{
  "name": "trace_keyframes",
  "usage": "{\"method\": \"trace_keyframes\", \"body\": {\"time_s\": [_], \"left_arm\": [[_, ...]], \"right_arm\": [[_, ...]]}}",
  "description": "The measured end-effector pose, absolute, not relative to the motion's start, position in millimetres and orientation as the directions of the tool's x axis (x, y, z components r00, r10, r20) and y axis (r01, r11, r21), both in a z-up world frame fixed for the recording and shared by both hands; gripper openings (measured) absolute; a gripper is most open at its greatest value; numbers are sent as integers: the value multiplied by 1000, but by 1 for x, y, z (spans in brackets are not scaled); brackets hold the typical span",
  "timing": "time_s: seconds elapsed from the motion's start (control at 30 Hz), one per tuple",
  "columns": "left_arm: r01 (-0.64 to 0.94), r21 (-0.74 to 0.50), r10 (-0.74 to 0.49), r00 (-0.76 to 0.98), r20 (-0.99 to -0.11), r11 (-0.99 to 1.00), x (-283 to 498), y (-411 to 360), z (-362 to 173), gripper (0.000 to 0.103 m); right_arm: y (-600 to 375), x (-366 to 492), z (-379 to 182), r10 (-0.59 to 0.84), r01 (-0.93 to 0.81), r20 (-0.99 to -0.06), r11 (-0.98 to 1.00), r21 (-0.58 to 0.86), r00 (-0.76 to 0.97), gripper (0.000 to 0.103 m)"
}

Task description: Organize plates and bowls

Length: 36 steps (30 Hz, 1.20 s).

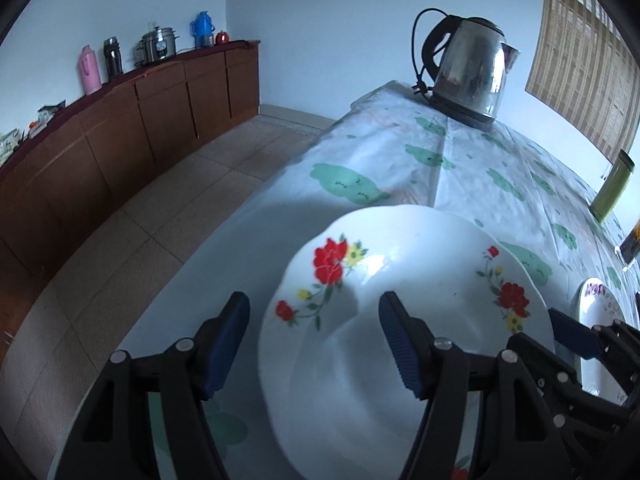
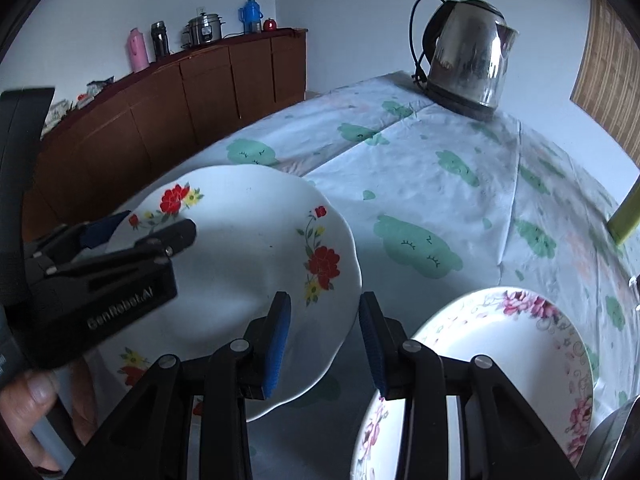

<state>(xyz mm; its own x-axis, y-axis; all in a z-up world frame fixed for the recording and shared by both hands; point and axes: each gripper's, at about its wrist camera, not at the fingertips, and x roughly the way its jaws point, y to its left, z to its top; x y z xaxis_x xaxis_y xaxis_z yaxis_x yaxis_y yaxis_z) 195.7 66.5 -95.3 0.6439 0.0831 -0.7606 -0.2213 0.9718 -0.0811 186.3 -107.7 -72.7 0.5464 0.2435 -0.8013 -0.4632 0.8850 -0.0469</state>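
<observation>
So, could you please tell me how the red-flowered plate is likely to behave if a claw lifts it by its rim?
The red-flowered plate looks like glazed ceramic, so probably rigid but breakable. Its glossy highlights suggest the pads could slip. Gripped at one wavy edge, the wide dish would likely sag away from the grip.

The only readable lettering is "GenRobot.AI", in pale raised letters on the black side of the left gripper (image 2: 120,226) as the right wrist view shows it; nothing on the plates, the kettle or the far counter's things can be read.
</observation>
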Motion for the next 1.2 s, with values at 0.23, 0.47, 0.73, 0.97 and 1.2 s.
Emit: {"method": "trace_keyframes", "body": {"time_s": [0.23,0.47,0.73,0.97,1.2], "left_arm": [[-194,-76,69,646,-761,978,193,63,-96,54],[-199,-101,56,654,-754,975,192,68,-95,50],[-190,-105,46,653,-756,976,194,66,-95,50],[-202,-125,46,676,-736,971,190,71,-93,43],[-199,-124,41,666,-745,972,191,70,-94,40]], "right_arm": [[-106,178,-74,242,-469,-786,881,-69,570,38],[-107,173,-75,239,-467,-765,880,-90,598,35],[-106,171,-77,225,-453,-745,884,-115,628,35],[-108,167,-75,247,-444,-734,892,-82,633,33],[-108,169,-76,229,-437,-733,893,-104,641,33]]}}
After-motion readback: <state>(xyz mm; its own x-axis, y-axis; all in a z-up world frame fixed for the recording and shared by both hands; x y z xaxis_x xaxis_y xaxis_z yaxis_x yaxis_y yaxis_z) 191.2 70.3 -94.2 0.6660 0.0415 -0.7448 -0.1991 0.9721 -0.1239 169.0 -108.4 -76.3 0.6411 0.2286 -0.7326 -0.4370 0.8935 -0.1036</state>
